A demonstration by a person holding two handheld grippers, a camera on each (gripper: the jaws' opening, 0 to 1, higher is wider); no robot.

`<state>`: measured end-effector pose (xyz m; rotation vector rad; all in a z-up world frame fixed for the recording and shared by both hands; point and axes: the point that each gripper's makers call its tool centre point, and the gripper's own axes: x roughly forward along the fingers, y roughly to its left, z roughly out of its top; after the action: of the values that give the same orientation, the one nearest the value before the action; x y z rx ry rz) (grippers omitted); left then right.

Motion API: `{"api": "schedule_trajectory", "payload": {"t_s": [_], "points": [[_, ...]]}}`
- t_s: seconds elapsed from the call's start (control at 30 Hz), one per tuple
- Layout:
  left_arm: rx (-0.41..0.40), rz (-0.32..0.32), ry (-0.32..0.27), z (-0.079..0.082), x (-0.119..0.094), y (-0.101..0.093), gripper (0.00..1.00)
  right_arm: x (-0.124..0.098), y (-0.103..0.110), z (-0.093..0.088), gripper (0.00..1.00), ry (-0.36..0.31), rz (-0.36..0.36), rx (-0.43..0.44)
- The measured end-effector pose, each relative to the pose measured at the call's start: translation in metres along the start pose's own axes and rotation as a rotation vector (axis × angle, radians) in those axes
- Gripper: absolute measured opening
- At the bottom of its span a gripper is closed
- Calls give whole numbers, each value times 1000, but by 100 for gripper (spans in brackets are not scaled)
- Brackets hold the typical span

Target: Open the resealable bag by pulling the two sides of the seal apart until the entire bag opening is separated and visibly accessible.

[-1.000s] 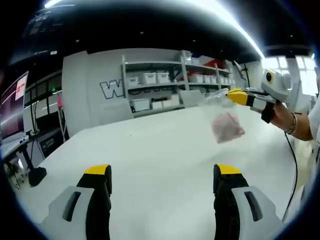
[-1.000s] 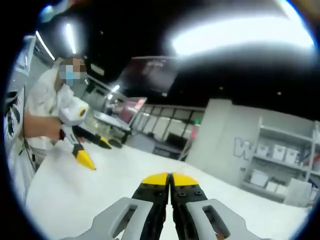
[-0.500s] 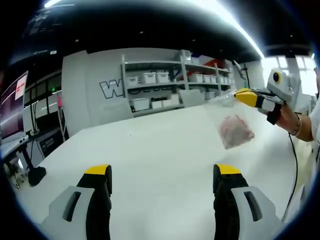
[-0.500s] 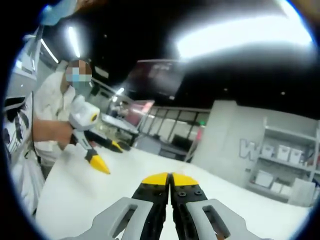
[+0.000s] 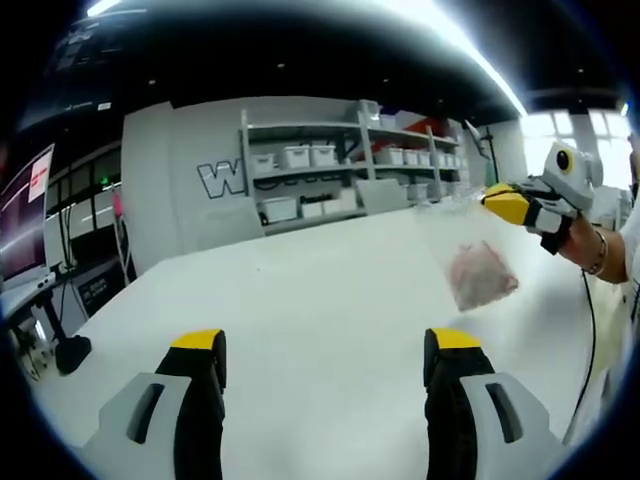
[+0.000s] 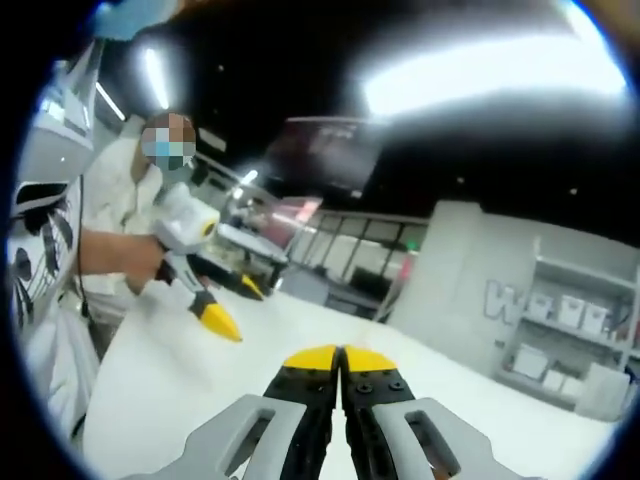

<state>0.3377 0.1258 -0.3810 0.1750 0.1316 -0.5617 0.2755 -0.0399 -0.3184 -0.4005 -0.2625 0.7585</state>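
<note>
A clear resealable bag (image 5: 478,270) with a pink lump inside hangs above the white table (image 5: 330,280) at the right of the left gripper view. My right gripper (image 5: 505,203) is shut on the bag's top edge, its yellow tips pinching the plastic. My left gripper (image 5: 325,345) stands open low over the table, well apart from the bag, with nothing between its jaws. In the right gripper view my right gripper (image 6: 340,358) has its jaws pressed together, and the bag is hidden below them. The left gripper (image 6: 232,305) appears there at the left, jaws spread.
Shelves with white boxes (image 5: 330,165) stand beyond the table's far edge. Monitors (image 5: 25,215) sit off the left side. The person (image 6: 120,220) holding the grippers stands at the table's edge. A black cable (image 5: 590,340) hangs from the right gripper.
The right gripper has carried the bag to the right and slightly farther from the left gripper, the bag swinging under it. The left gripper has stayed open and still.
</note>
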Motion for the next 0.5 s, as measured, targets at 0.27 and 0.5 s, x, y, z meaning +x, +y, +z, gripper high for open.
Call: {"api": "schedule_trajectory", "payload": {"t_s": [0.27, 0.5], "points": [[3, -1, -4, 1, -1, 0, 80, -1, 3, 0, 0, -2, 11, 3], [7, -3, -6, 2, -2, -1, 79, -1, 11, -1, 0, 5, 38, 3]]}}
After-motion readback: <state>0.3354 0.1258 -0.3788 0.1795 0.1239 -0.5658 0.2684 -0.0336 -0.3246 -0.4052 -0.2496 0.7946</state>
